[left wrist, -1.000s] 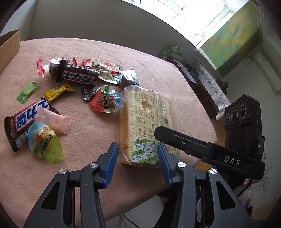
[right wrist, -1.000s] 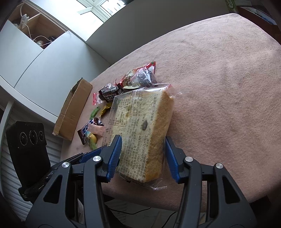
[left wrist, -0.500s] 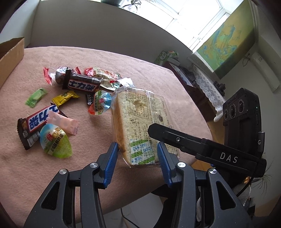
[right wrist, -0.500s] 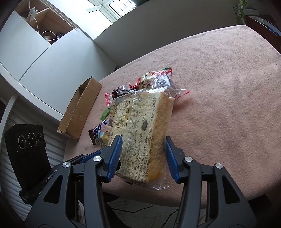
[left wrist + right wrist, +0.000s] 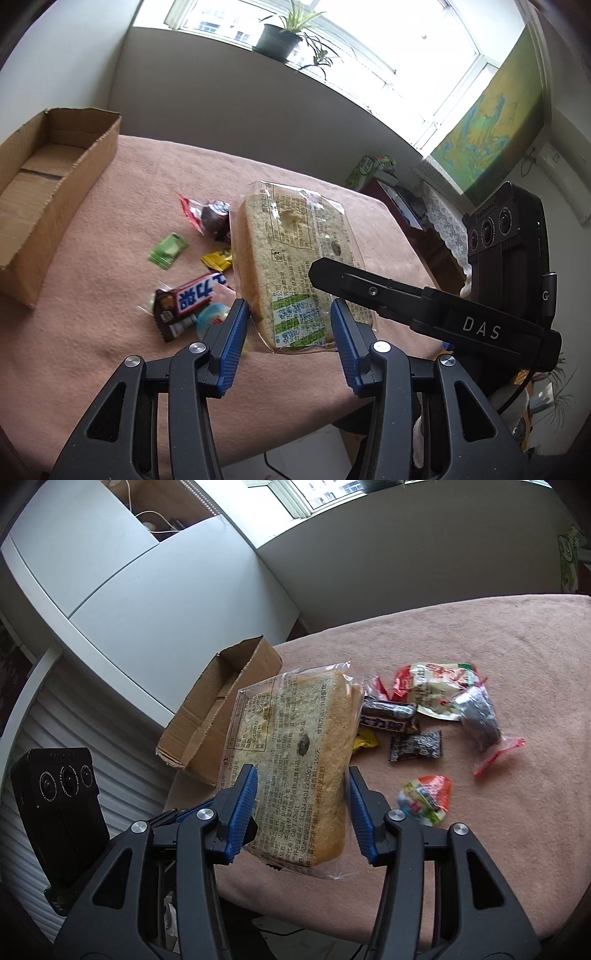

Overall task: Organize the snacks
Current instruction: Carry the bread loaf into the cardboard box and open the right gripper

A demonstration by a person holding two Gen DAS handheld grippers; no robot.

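Observation:
A bagged loaf of sliced bread (image 5: 291, 236) hangs tilted above the pink-clothed table (image 5: 110, 354), held at its near end from two sides. My left gripper (image 5: 288, 314) has its blue pads pressed on the bag's labelled end. In the right wrist view my right gripper (image 5: 301, 775) is clamped on the same bread (image 5: 291, 738). An open, empty cardboard box (image 5: 55, 184) lies at the table's far left, and in the right wrist view the box (image 5: 221, 709) shows just behind the loaf. Loose snacks remain on the cloth: a chocolate bar (image 5: 192, 299), a green candy (image 5: 168, 249) and a jelly cup (image 5: 424, 799).
More wrapped sweets (image 5: 439, 690) lie in a cluster right of the loaf. The table's near edge (image 5: 332, 915) drops off just below the grippers. A grey wall and a window sill with a potted plant (image 5: 277, 40) stand behind the table.
Both grippers have risen with the bread, lifting it off the cloth and carrying it left toward the cardboard box, which now shows much more fully.

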